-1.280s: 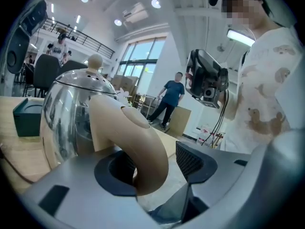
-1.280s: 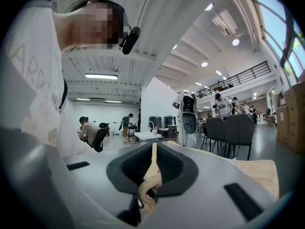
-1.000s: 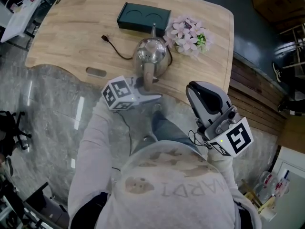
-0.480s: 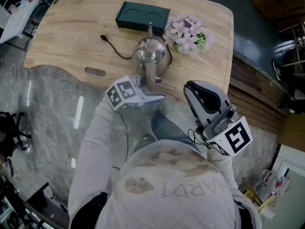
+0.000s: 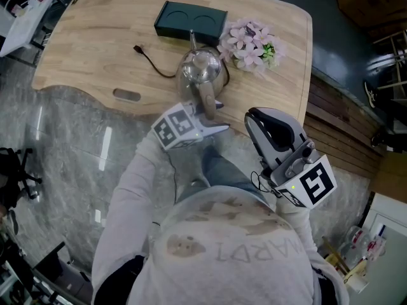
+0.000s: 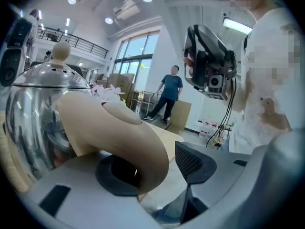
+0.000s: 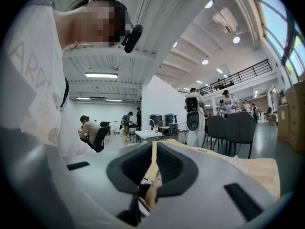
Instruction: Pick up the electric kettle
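Note:
The steel electric kettle (image 5: 200, 68) with a beige handle (image 5: 208, 97) stands near the front edge of the wooden table (image 5: 95, 37). My left gripper (image 5: 213, 110) reaches in from the front, open, its jaws either side of the handle. In the left gripper view the handle (image 6: 119, 132) lies against one pad, with a gap to the other pad (image 6: 193, 163); the kettle body (image 6: 38, 113) fills the left. My right gripper (image 5: 257, 116) hangs off the table over the person's lap, shut on nothing (image 7: 153, 168).
A dark green box (image 5: 191, 21) lies behind the kettle, with pink flowers (image 5: 251, 46) to its right. A black cord (image 5: 152, 62) trails left from the kettle. A slot (image 5: 127, 95) sits in the table near the curved front edge.
My left gripper has moved right and forward around the kettle's handle. The kettle has turned a little, spout swinging left. The right gripper has stayed still.

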`<state>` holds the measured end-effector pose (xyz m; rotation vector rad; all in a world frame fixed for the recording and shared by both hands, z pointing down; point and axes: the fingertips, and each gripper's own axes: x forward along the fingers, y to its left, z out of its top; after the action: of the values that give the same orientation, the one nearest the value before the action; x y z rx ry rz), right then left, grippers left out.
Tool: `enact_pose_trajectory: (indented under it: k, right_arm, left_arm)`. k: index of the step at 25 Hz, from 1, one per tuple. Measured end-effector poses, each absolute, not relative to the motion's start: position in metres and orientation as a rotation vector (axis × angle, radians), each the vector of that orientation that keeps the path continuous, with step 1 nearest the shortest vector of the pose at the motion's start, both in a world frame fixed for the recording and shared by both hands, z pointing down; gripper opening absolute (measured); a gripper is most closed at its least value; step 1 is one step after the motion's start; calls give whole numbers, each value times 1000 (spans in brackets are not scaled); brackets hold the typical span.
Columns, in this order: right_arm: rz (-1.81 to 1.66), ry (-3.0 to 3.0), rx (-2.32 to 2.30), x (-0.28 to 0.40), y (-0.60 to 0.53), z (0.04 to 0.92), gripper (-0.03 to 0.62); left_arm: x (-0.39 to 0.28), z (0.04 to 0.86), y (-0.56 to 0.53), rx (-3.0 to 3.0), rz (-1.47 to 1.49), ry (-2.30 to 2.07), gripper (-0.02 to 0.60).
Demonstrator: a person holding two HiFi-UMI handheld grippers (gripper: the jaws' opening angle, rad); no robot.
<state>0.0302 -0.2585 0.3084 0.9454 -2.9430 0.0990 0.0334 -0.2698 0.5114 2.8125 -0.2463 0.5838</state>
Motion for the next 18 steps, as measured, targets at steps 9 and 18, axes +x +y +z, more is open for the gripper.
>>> enact_pose_trajectory:
  k: [9, 18]
  right_arm:
    - [105, -2941, 965, 38, -260, 310, 34]
    - [102, -2933, 964, 42, -259, 311, 34]
  left_arm:
    - [51, 512, -288, 2774, 540, -465, 220]
    - [58, 516, -308, 2727, 529, -761, 127]
